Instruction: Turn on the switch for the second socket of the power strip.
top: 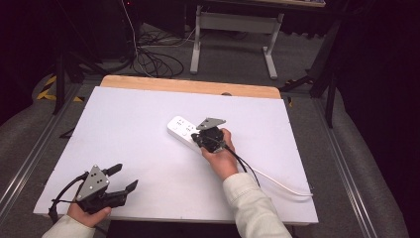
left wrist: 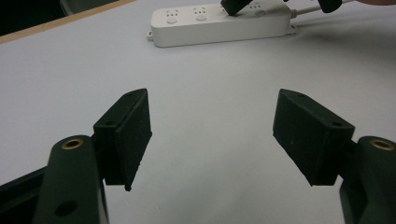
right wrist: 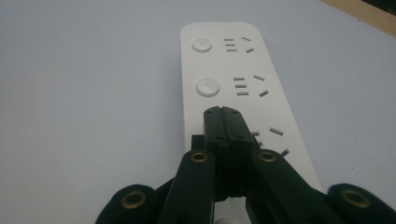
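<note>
A white power strip (top: 179, 127) lies on the white tabletop (top: 129, 134), right of the middle. Its top carries socket slots and two round buttons (right wrist: 208, 87) in a row. My right gripper (top: 198, 140) is shut with nothing between the pads. Its closed tips (right wrist: 223, 112) sit on the strip (right wrist: 224, 65), in line with the buttons and just below the second one; what lies under them is hidden. My left gripper (top: 125, 177) rests near the front left edge, open and empty (left wrist: 212, 126), facing the strip (left wrist: 219, 25) from a distance.
The strip's white cable (top: 282, 183) runs off to the right front, past the right forearm. A wooden edge (top: 188, 85) borders the far side of the table. Beyond it are floor cables (top: 153, 62) and another table's white legs (top: 270, 59).
</note>
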A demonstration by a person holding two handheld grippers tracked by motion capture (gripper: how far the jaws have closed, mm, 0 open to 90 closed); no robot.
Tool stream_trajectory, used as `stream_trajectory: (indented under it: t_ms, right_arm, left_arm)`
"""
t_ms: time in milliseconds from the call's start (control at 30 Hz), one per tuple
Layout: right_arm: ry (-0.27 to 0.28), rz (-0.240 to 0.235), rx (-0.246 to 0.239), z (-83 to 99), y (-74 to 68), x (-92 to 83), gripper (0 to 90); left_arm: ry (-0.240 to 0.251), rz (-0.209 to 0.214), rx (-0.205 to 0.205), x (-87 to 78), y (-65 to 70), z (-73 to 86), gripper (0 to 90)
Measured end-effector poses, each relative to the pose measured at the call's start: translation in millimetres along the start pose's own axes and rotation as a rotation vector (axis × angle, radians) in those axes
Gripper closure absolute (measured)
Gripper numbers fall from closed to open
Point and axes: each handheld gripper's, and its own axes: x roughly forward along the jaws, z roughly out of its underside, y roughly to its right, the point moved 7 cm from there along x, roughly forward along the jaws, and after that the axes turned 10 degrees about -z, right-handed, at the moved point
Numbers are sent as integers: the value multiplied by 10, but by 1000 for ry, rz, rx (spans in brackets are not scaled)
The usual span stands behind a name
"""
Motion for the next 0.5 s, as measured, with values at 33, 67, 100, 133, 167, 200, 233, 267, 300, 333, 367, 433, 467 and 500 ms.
stream_trajectory:
  t_ms: [33, 67, 100, 133, 167, 200, 233, 267, 300, 333, 367, 433, 467, 500]
  right_arm:
    - [2, 2, 1, -1, 0, 4, 900]
    - [2, 2, 1, -1, 0, 4, 900]
    - [3, 2, 2, -1, 2, 6, 900]
    - [4, 0, 5, -1, 5, 7, 900]
    - [4, -1, 8, 1, 7, 8, 900]
    - [6, -2, 11, 2, 7, 9, 900]
    - [3, 1, 10, 2, 6, 10, 900]
    - [0, 5, 6, 1, 4, 10, 900]
    - [0, 5, 6, 1, 4, 10, 900]
    - [-3, 10, 2, -1, -4, 13, 900]
    - [-4, 12, -1, 0, -4, 14, 900]
    - [-4, 13, -4, 1, -5, 14, 900]
    - [-4, 13, -4, 3, -7, 14, 900]
    - [-4, 14, -4, 3, -7, 15, 900]
  left_arm:
    - [-1, 0, 2, -1, 0, 1, 282]
    - [-2, 1, 5, -2, 0, 1, 282]
    - [-1, 1, 7, -3, 0, 1, 282]
    - [0, -1, 7, -3, -1, -1, 282]
    - [1, 0, 6, -4, 0, -1, 282]
    - [0, -1, 6, -6, -1, 0, 282]
    - [0, -1, 5, -7, -2, 0, 282]
    - [0, -1, 5, -7, -1, 0, 282]
    - [0, -1, 6, -6, -1, 0, 282]
    - [0, -1, 5, -5, 1, 0, 282]
    - [2, -2, 7, -4, 1, -2, 282]
    - [2, -1, 7, -4, 3, -2, 282]
    - [2, -1, 7, -4, 3, -2, 282]
    - [2, -1, 7, -4, 3, -2, 282]
